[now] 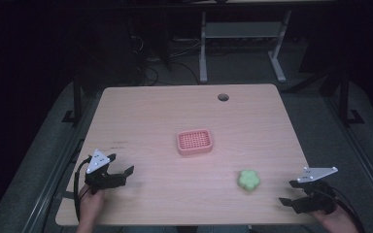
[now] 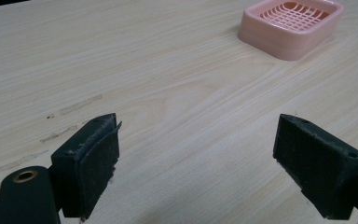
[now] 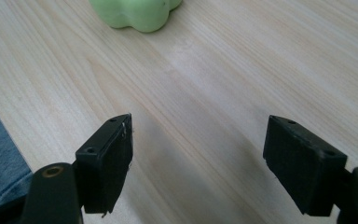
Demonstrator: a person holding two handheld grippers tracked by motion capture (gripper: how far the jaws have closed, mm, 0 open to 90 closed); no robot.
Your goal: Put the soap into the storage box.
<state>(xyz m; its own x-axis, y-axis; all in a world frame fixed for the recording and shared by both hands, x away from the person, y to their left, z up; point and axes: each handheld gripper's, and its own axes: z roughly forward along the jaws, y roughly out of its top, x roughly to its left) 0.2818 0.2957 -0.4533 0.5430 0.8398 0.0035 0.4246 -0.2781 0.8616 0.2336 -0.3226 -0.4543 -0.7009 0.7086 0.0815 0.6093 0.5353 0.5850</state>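
In the high view, the wooden counter (image 1: 145, 111) carries two things: a pink slotted soap dish (image 1: 194, 141) near its middle, and a green flower-shaped soap (image 1: 249, 180) lying well apart from the dish, toward the near right. The left tongs (image 1: 124, 173) rest near the front left edge with the jaws spread and nothing between them. The right tongs (image 1: 287, 192) sit at the front right corner, also spread and empty, pointing toward the soap, which lies near them but apart. A round cable hole (image 1: 223, 97) marks the far side of the counter.

In the left gripper view, the left tongs (image 2: 196, 154) stand wide over bare wood. The soap dish (image 2: 291, 25) shows farther off at the upper right, empty, its grid clear.

In the right gripper view, the right tongs (image 3: 198, 158) are wide open over the wood grain, gripping nothing. The green soap (image 3: 137, 11) lies ahead of them at the upper edge, a little to the left of the line between the jaws, untouched.

As a judgement, the work looks to be putting the soap into the dish, and it is at its very start: nothing is grasped, the dish is empty, and the reach, the grip, the carry and the placing are all left to do.
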